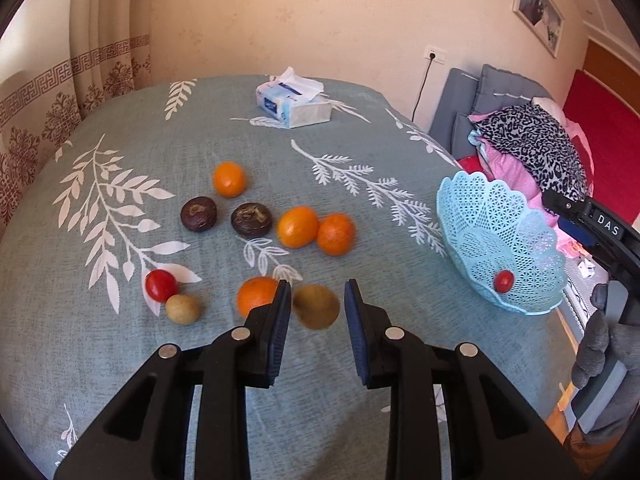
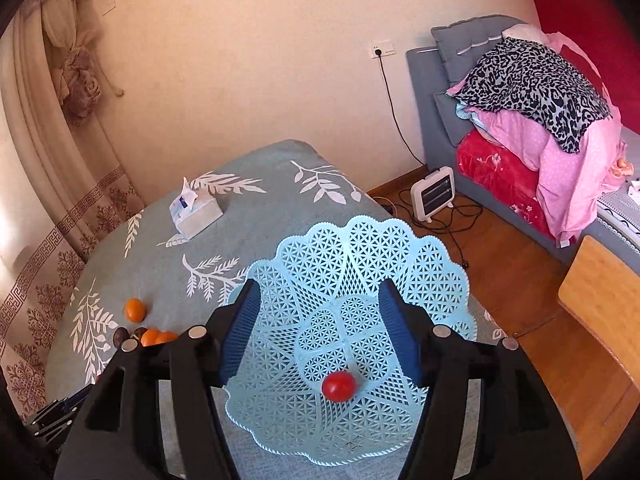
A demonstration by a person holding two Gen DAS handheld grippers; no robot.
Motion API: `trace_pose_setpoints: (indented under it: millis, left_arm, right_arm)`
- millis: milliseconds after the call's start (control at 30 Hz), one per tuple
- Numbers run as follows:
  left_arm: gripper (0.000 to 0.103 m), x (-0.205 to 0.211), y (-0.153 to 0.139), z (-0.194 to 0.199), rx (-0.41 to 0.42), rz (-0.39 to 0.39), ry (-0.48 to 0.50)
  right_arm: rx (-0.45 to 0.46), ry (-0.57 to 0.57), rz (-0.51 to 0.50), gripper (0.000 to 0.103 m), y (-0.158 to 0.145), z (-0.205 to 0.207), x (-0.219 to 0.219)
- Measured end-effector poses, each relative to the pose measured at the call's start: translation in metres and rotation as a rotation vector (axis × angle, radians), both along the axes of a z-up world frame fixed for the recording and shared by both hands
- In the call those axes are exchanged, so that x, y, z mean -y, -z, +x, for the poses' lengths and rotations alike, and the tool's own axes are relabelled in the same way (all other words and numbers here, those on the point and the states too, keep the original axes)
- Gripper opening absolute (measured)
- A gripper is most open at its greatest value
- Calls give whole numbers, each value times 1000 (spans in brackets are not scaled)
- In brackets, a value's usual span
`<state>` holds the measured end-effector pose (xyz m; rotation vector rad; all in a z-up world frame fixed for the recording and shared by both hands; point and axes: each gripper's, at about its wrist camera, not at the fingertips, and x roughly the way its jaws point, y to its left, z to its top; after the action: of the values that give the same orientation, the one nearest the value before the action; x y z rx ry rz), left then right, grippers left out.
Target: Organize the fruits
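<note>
My left gripper [image 1: 317,306] is open, its fingers either side of a tan-brown round fruit [image 1: 316,306] that looks blurred. An orange [image 1: 255,295] lies just left of the left finger. Three more oranges [image 1: 297,226], two dark brown fruits [image 1: 199,214], a red tomato [image 1: 161,285] and a small tan fruit [image 1: 183,309] lie on the blue leaf-print tablecloth [image 1: 120,360]. A light blue lattice basket [image 2: 400,248] holds one red tomato [image 2: 338,386]. My right gripper [image 2: 318,330] is open over the basket, empty. The basket [image 1: 472,208] also shows in the left wrist view at the table's right edge.
A tissue box [image 1: 294,102] stands at the far side of the table. A sofa with piled bedding [image 2: 532,92], a small heater [image 2: 434,194] with cables on the wooden floor, and a wooden stool [image 2: 604,292] are to the right. Curtains [image 1: 48,92] hang on the left.
</note>
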<state>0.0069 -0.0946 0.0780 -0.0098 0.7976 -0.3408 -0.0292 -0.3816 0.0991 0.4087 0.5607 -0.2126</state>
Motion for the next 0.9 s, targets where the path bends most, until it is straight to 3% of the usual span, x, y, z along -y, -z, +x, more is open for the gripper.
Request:
trace_pose_setpoints:
  millis: [200,367,500,600,767,900]
  left_arm:
    - [28,45,-13,1,47,0,109]
    - [28,67,-15,2,35,-16,173]
    - [36,50,-11,6,5,-31,135]
    - [49,29,-1,6,-13,-8,83]
    - [51,8,22,9,-71,19,40]
    - [51,22,35,13,-86,36,72]
  right_arm:
    - [28,48,23,63,-6,-7,11]
    - [41,67,32,63,-10,-12,19]
    - [43,68,45,68,-10,-12,22]
    - [31,56,38,68,-7,-9,18]
    - [12,40,28,68,-2,-2,9]
    - [13,33,17,68,-1,-3,5]
